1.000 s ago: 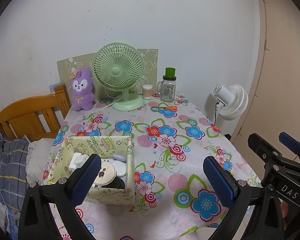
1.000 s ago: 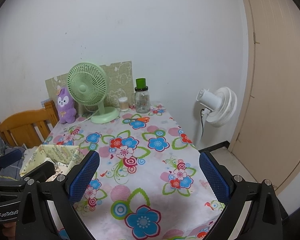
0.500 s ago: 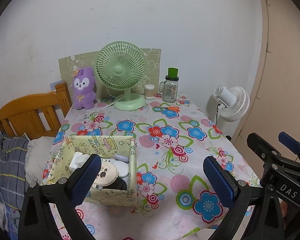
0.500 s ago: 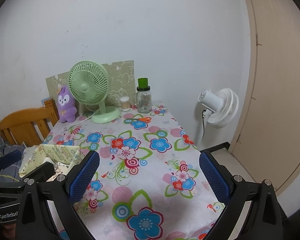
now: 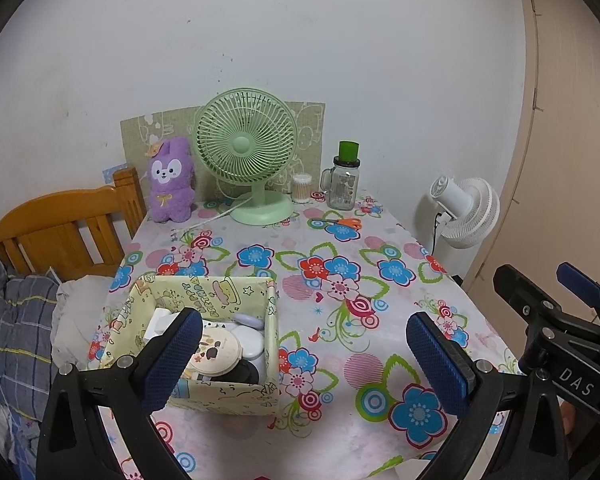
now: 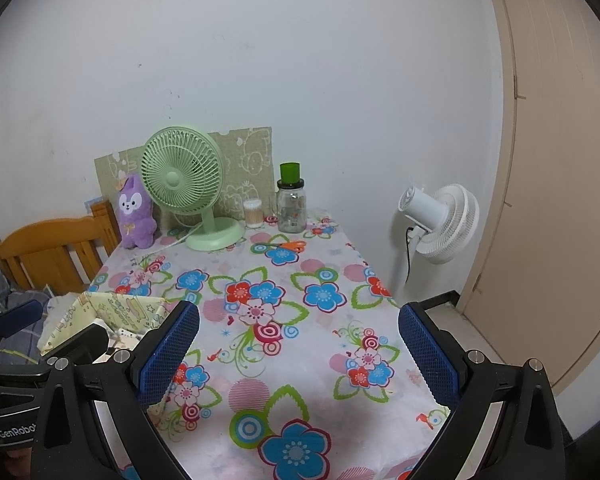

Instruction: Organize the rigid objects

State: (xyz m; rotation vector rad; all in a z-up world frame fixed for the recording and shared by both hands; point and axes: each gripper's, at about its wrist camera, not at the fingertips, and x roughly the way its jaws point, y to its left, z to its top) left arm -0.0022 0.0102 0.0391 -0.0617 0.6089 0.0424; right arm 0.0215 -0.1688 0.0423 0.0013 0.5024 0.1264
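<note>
A pale yellow patterned box stands on the flowered tablecloth at the near left, holding several round white and cream compacts and a white block. Its back wall shows at the left of the right wrist view. My left gripper hovers open over the table's near edge, its left pad in front of the box. My right gripper is open and empty above the cloth, to the right of the box. Orange-handled scissors lie far back by the glass jar.
A green desk fan, a purple plush and a small cotton-swab tub line the back wall. A white floor fan stands right of the table, by a door. A wooden bed frame is left.
Both grippers have drawn back and risen slightly, so the table and box sit a little lower and farther in view. Both stay open and empty.
</note>
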